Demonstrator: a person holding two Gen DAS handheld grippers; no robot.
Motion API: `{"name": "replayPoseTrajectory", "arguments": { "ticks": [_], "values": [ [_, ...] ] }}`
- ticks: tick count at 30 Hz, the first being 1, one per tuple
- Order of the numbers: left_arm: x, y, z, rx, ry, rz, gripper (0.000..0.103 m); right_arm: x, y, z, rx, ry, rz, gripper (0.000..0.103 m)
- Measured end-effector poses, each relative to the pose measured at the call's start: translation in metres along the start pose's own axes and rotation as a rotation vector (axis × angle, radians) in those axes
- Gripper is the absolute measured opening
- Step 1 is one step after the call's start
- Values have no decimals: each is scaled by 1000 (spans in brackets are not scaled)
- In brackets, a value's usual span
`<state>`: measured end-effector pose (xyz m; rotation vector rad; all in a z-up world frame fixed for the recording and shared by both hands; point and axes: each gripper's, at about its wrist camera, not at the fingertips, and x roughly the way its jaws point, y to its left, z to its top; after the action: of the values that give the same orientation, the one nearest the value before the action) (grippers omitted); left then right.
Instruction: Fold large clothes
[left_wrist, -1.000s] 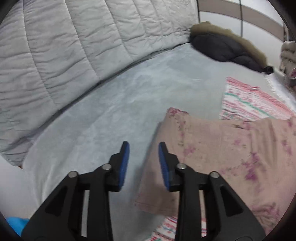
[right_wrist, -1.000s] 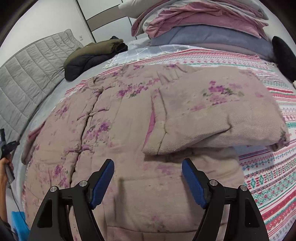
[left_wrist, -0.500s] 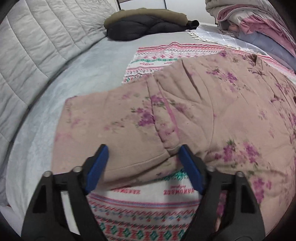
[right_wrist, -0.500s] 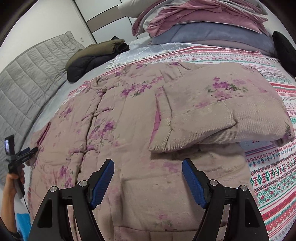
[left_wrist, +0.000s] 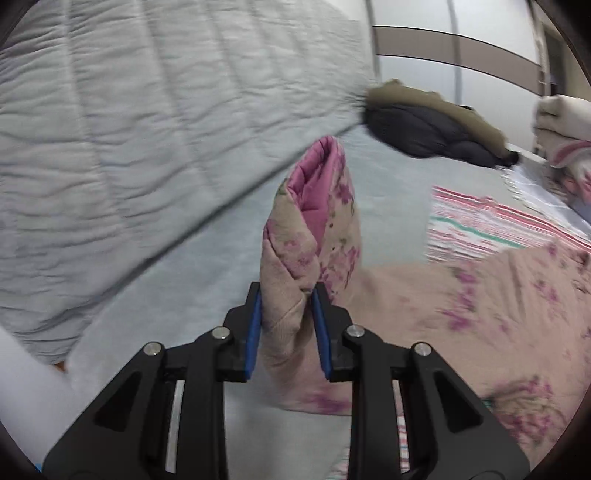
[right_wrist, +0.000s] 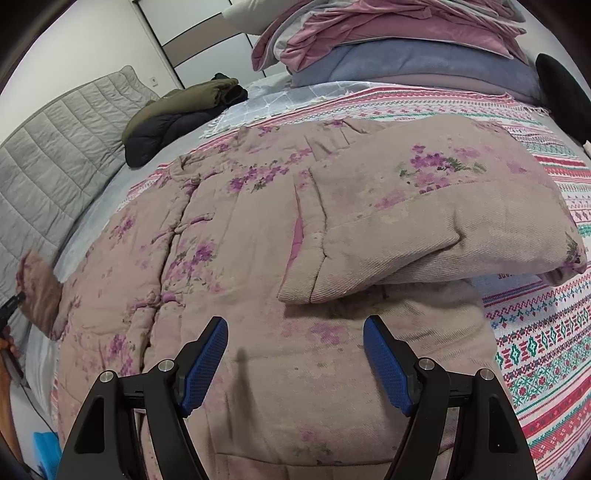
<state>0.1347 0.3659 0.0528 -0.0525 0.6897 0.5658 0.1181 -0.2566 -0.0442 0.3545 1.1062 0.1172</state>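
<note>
Since 0.5 s ago the left gripper (left_wrist: 286, 325) went from jaws wide over the flat sleeve to clamped on it: sleeve (left_wrist: 314, 221) now bunched between the blue pads, cuff end standing up toward 12 o'clock, pink lining showing at the tip. Pads (left_wrist: 255, 332) press the fabric on both sides, narrow gap filled w/ cloth. Right gripper (right_wrist: 295, 354) hasn't shifted; jaws spread wide, holding nothing, hovering over the jacket's lower part. Can't tell if its pads touch the fabric.

Jacket (right_wrist: 240, 258) = padded, beige-pink w/ purple flowers, lying front-up on the patterned blanket (right_wrist: 546, 332), on the bed. Other sleeve (right_wrist: 443, 221) is folded across the chest at approx 2 o'clock from the right gripper. In the right wrist view the lifted sleeve appears at 9 o'clock by the frame edge, w/ a bit of the left gripper and the person's hand (right_wrist: 7, 347) cut off there.

Left wrist view is motion-blurred; flower print smeared at 3–4 o'clock. Grey quilted headboard (left_wrist: 147, 129) fills 9–12 o'clock. Dark jacket w/ olive trim (left_wrist: 436, 125) at 1–2 o'clock. Pile of bedding (right_wrist: 388, 40) at 12–1 o'clock in the right wrist view, top cut off. Jacket hem hidden behind the right gripper's frame.
</note>
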Motion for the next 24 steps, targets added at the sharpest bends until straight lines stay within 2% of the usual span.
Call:
{"name": "replayPoseTrajectory", "arguments": {
  "ticks": [4,5,6,7,8,9,10,15,17,20,22,24],
  "values": [
    [17,43,-8,-52,36,202,29,-2,4,-1,-13,-9,2,77],
    [22,53,-12,-72,59,276,30,-3,4,-1,-14,-11,1,77],
    [25,61,-16,-100,86,297,37,-4,4,0,-16,-14,-4,77],
    [26,63,-18,-118,107,282,44,-6,4,0,-19,-20,-11,77],
    [27,65,-22,-151,141,213,62,-10,4,1,-23,-31,-20,77],
    [25,64,-25,-166,148,169,72,-14,3,3,-24,-44,-26,77],
    [19,59,-30,-188,143,101,74,-20,1,5,-23,-64,-32,77],
    [-3,13,-38,-175,194,-92,79,-41,-18,15,34,-128,-60,79],
    [-18,-13,-43,-195,215,-217,81,-45,-25,18,45,-142,-91,80],
    [-42,-58,-54,-234,244,-413,84,-42,-22,23,-27,-152,-198,80],
    [-53,-94,-65,-238,283,-507,84,-30,-14,26,-98,-128,-246,80],
    [-61,-120,-71,-231,310,-550,84,-13,-2,27,-187,-88,-276,80]
  ]
}}
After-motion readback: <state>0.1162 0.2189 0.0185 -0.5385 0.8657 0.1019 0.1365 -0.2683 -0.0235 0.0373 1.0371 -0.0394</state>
